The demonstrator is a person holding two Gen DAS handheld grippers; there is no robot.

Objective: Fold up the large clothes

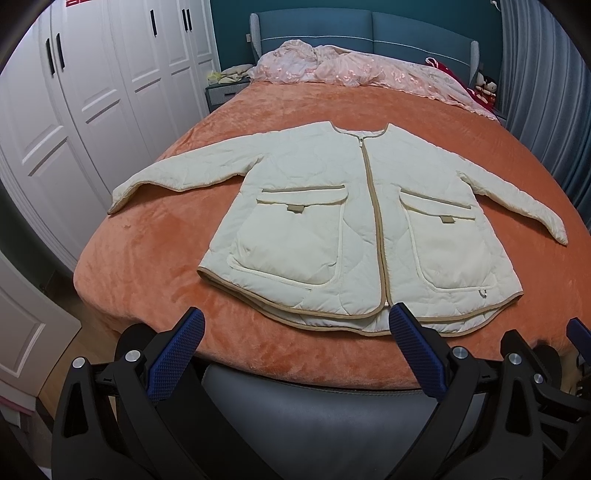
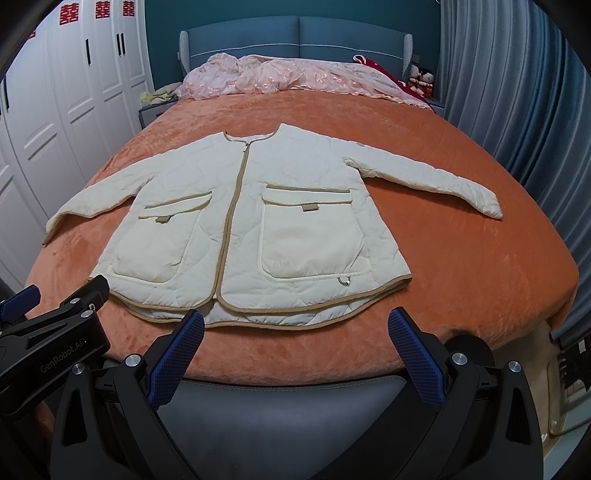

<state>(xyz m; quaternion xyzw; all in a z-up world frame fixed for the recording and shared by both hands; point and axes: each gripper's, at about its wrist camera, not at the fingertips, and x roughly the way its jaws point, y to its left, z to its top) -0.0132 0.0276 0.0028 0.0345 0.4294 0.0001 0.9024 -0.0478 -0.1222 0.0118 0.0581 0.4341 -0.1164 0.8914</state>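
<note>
A cream quilted jacket (image 1: pixel 332 206) with tan trim lies flat and face up on the orange bedspread (image 1: pixel 147 258), zipped, both sleeves spread out, hem toward me. It also shows in the right wrist view (image 2: pixel 251 229). My left gripper (image 1: pixel 295 325) is open and empty, just short of the hem near the foot of the bed. My right gripper (image 2: pixel 295 325) is open and empty, just short of the hem's right half. The left gripper's body shows at the left edge of the right wrist view (image 2: pixel 55 325).
A crumpled pink quilt (image 1: pixel 351 66) lies at the head of the bed below a blue headboard (image 1: pixel 369 29). White wardrobes (image 1: pixel 74 110) stand on the left, blue curtains (image 2: pixel 517 92) on the right. A grey padded bed end (image 1: pixel 314 413) sits right below the grippers.
</note>
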